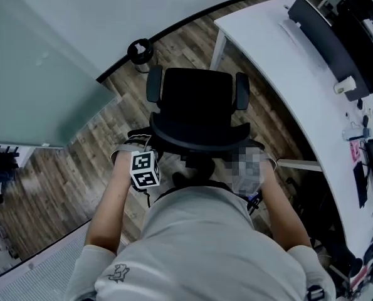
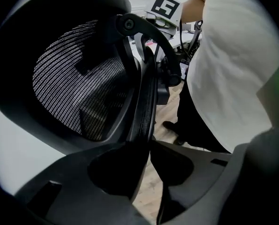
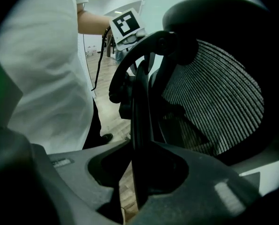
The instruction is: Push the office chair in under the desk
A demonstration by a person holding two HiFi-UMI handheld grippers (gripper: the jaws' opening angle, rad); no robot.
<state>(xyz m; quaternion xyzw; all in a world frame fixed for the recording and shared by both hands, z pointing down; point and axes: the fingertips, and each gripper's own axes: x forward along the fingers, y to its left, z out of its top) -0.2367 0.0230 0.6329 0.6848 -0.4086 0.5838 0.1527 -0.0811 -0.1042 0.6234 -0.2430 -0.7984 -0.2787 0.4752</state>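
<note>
The black office chair (image 1: 199, 105) stands on the wood floor, its seat facing the curved white desk (image 1: 280, 61) at the right. I stand behind it. My left gripper (image 1: 142, 146) is on the left edge of the backrest and my right gripper (image 1: 256, 152) on the right edge. In the left gripper view the jaws (image 2: 146, 146) are closed over the backrest's black frame rim (image 2: 146, 93), with the mesh (image 2: 78, 78) to the left. In the right gripper view that gripper (image 3: 138, 149) clamps the opposite rim (image 3: 140, 93), beside the mesh (image 3: 209, 102).
A round black bin (image 1: 139, 50) sits by the wall behind the chair. The desk's white leg (image 1: 219, 46) stands close to the chair's right armrest (image 1: 241, 91). A dark monitor (image 1: 324, 36) and small items lie on the desk. A frosted glass wall (image 1: 42, 74) stands at the left.
</note>
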